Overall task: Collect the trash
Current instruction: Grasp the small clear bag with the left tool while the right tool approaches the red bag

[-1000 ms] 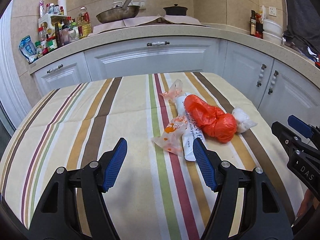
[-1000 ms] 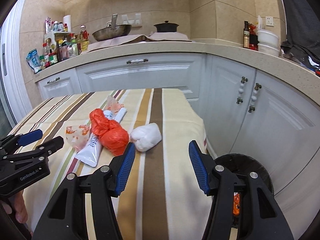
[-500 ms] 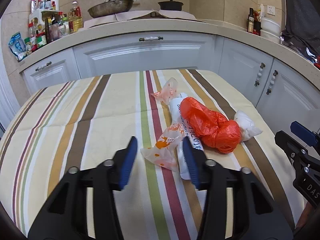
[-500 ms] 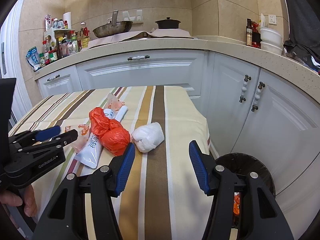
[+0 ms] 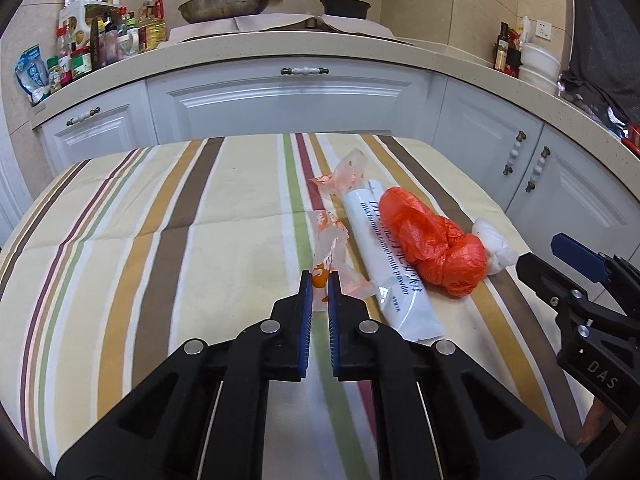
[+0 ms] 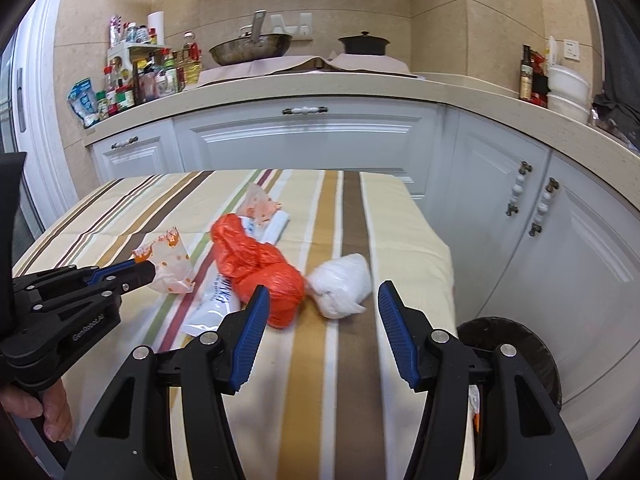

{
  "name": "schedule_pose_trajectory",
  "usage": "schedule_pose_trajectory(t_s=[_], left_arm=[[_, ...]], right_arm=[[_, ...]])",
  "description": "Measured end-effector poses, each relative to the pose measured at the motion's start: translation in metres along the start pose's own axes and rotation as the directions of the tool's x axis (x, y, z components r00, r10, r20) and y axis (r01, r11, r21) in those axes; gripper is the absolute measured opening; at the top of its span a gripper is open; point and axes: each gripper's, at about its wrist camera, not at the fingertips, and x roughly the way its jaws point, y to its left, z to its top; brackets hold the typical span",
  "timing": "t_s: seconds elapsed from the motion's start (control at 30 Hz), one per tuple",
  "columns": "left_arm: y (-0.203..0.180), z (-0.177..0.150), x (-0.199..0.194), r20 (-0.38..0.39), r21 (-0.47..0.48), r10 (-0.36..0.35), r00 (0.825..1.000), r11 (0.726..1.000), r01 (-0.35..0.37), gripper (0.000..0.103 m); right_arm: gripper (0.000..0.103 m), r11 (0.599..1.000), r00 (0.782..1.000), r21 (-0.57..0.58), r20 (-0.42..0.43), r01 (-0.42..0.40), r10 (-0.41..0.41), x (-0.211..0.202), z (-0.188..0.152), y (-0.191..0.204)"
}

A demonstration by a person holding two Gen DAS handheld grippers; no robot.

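A wok point(image 5: 225, 5) sat at the upper middle of the left wrist view, a black pot point(image 5: 346, 6) to its right, both on the back counter point(image 5: 280, 46). Bottles point(image 5: 120, 36) crowded the upper left. White bowls point(image 5: 538, 66) were stacked at the upper right. White cabinets point(image 5: 296, 100) ran below.

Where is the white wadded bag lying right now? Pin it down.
The white wadded bag lies on the striped tablecloth, touching the right end of the orange bag, just ahead of the open right gripper.
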Motion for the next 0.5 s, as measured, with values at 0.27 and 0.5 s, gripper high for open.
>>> schedule_pose_trajectory(t_s=[0.27, 0.5], left_arm=[[0.026, -0.002, -0.01, 0.0, -0.032, 0.048, 0.999, 0.998, -0.048, 0.006], [0.041, -0.002, -0.012, 0.003, -0.058, 0.058, 0.998, 0.997, -0.058, 0.006]], right_arm=[[0.056, 0.999, 0.998, -0.03, -0.038, -0.042, 0.04, 0.021, 0.007, 0.019], [0.056, 0.999, 0.995, -0.022, -0.087, -0.042, 0.04, 0.038, 0.011, 0.021]])
